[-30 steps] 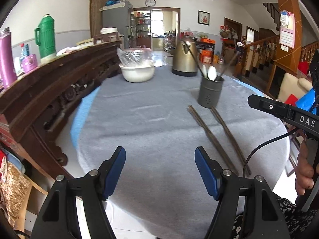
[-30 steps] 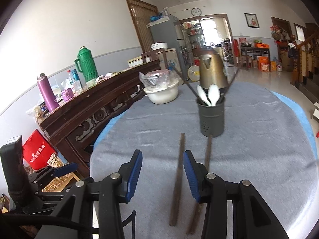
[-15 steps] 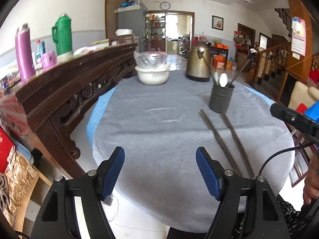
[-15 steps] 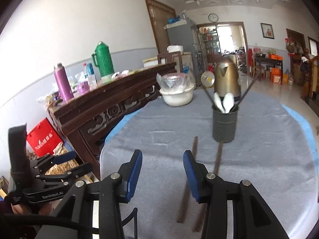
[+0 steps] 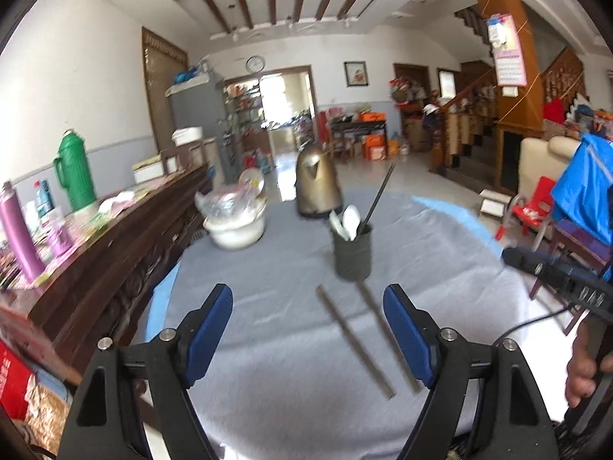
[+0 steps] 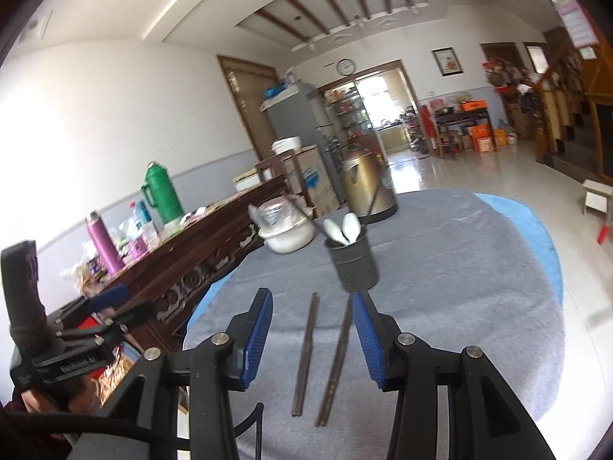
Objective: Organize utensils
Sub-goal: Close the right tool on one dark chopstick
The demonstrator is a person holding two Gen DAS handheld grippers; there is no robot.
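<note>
Two long dark chopsticks (image 5: 354, 339) (image 6: 306, 352) lie side by side on the grey tablecloth (image 5: 268, 268), short of a dark perforated utensil holder (image 5: 352, 251) (image 6: 354, 264). The holder has white spoons and a dark chopstick in it. My left gripper (image 5: 308, 308) hangs above the near part of the table, its jaws opening with nothing between them. My right gripper (image 6: 312, 312) hovers open over the far ends of the two chopsticks, not touching them.
A bronze kettle (image 5: 318, 184) and a white bowl covered with plastic wrap (image 5: 235, 224) stand at the back of the table. A carved wooden sideboard (image 5: 115, 245) with a green thermos (image 5: 74, 172) and a purple flask (image 5: 17, 237) runs along the left.
Both grippers have pulled back and risen, so the table looks smaller and farther. The left jaws have widened a little. The chopsticks and holder have not moved.
</note>
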